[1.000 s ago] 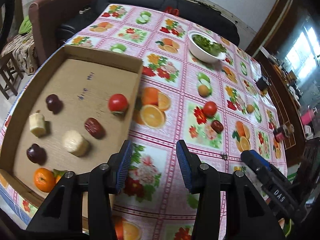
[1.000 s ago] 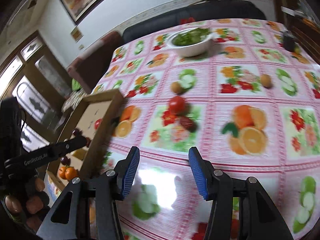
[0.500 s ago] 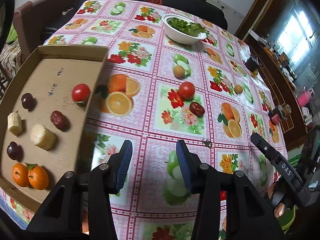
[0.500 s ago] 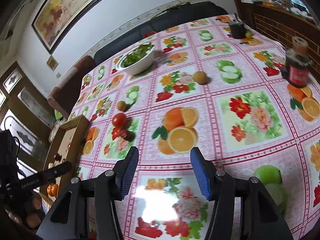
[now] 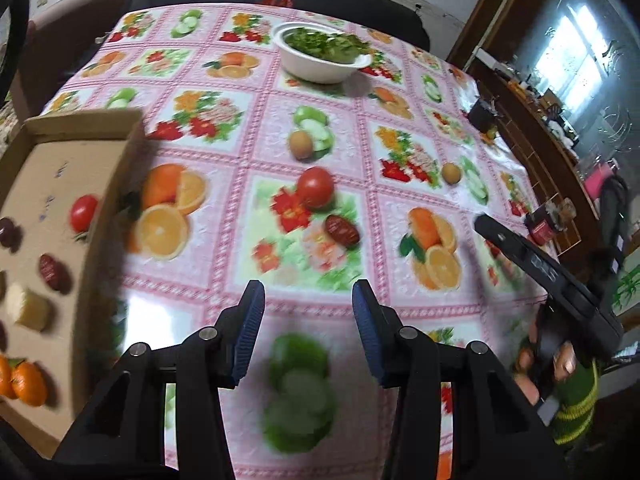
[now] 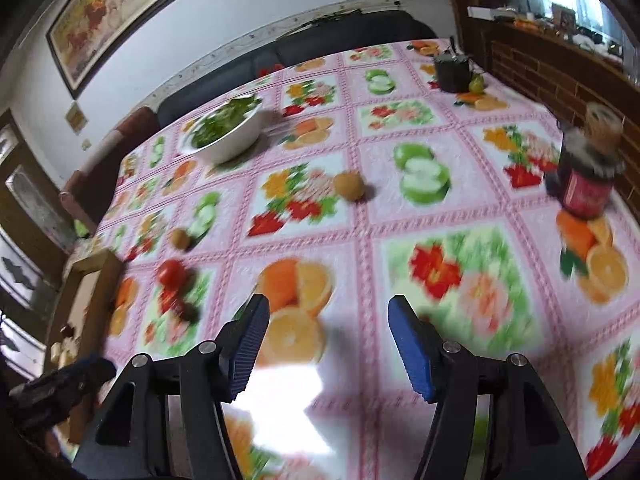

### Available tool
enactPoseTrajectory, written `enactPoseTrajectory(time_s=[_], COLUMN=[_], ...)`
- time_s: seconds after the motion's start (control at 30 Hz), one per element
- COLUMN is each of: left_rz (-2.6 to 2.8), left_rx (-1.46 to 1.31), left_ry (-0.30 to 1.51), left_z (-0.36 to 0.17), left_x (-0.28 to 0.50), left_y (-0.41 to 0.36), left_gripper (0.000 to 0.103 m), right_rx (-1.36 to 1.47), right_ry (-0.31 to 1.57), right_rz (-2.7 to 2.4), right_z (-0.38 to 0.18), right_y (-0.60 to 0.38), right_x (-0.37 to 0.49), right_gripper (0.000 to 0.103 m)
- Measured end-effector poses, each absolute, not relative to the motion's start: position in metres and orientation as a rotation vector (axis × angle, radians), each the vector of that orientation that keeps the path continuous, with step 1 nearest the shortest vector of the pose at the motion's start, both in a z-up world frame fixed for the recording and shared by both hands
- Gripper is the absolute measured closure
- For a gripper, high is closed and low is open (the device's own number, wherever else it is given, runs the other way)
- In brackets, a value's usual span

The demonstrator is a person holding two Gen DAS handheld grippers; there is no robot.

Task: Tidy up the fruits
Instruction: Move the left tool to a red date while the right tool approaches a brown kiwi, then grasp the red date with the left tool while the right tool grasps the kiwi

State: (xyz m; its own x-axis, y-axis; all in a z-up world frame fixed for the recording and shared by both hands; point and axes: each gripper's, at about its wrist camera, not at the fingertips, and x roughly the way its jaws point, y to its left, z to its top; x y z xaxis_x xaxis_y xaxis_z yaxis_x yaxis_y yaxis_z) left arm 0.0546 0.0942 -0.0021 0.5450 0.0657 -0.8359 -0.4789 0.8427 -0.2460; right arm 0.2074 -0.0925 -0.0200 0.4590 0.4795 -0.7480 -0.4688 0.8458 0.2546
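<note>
Left wrist view: your left gripper (image 5: 306, 330) has jaws spread, empty. The tomato (image 5: 315, 187) and date (image 5: 341, 230) lie on the table at frame centre, straight ahead; the box (image 5: 84, 280) sits far left.

Right wrist view: your right gripper (image 6: 326, 346) is spread, empty. The tomato (image 6: 172, 273) lies at frame left, off-axis; your left is better aligned.

Black gripper (image 5: 308, 328), ribbed blue pads (image 5: 249, 334)

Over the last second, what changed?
Both hand-held grippers swung right, away from the box: left now faces the loose tomato and date, right the kiwi. Both stayed open and empty; no fruit moved.
</note>
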Motion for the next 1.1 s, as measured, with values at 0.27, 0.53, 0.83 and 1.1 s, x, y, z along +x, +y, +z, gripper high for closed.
enactPoseTrajectory(time_s=[0.27, 0.53, 0.83, 1.1], left_rz=[0.297, 0.306, 0.321, 0.293], left_rx=[-0.509, -0.513, -0.532, -0.547], left_ry=[0.955, 1.011, 0.978, 0.967], left_z=[-0.012, -0.036, -0.037, -0.032], left_x=[0.094, 0.121, 0.110, 0.082], left_y=[0.089, 0.085, 0.098, 0.098], left_gripper=[0.060, 0.064, 0.086, 0.086], right_rx=[-0.061, -0.152, -0.187, -0.104], right_ry=[0.893, 0.878, 0.898, 0.926], right_rz=[0.504, 0.474, 0.444, 0.476], right_z=[-0.025, -0.036, -0.046, -0.037], right_y=[-0.069, -0.044, -0.041, -0.063], right_x=[0.262, 0.282, 0.287, 0.261], right_gripper=[0.040, 0.046, 0.077, 0.078])
